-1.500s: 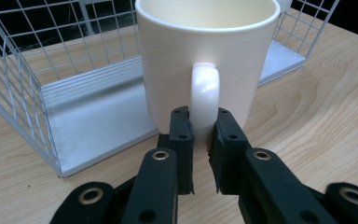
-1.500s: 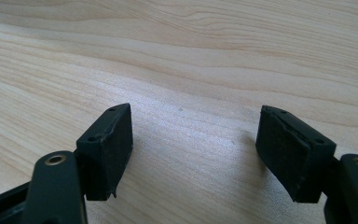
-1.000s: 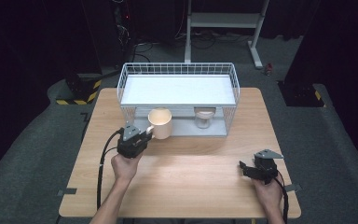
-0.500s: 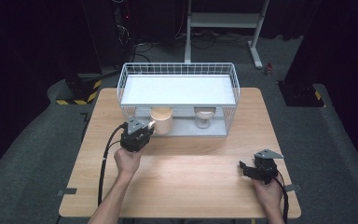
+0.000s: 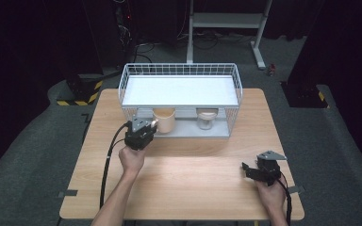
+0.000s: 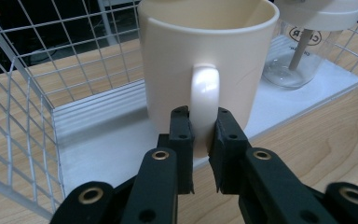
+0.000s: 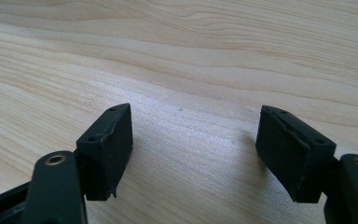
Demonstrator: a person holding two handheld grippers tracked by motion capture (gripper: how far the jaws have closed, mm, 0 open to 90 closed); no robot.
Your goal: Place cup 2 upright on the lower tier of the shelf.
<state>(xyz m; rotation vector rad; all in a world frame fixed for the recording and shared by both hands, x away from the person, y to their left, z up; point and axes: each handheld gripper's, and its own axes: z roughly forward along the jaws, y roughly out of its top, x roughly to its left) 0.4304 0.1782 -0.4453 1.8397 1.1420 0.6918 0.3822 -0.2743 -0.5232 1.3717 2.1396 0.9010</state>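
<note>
Left tongs [image 6: 200, 135] pinched on the handle of a cream mug [image 6: 205, 56], one jaw on each side of the handle's lower part. Mug upright on the grey lower shelf [image 6: 107, 154] of a white wire rack [image 5: 179, 89], near the shelf's front edge, handle facing the person. In the high view the left tongs [image 5: 147, 126] sit at the rack's open front, left of centre, mug [image 5: 164, 120] just beyond them, under the rack's white upper shelf [image 5: 179, 90].

Clear glass jar [image 6: 303, 51] with a white lid stands on the same lower shelf to the mug's right, apart from it; high view shows the jar [image 5: 207, 118] right of centre.

Right tongs [image 7: 193, 149] wide open, nothing between the jaws, low over bare wooden surface [image 7: 205, 56]. High view: right tongs [image 5: 249, 169] near the surface's front right corner, well apart from the rack.
</note>
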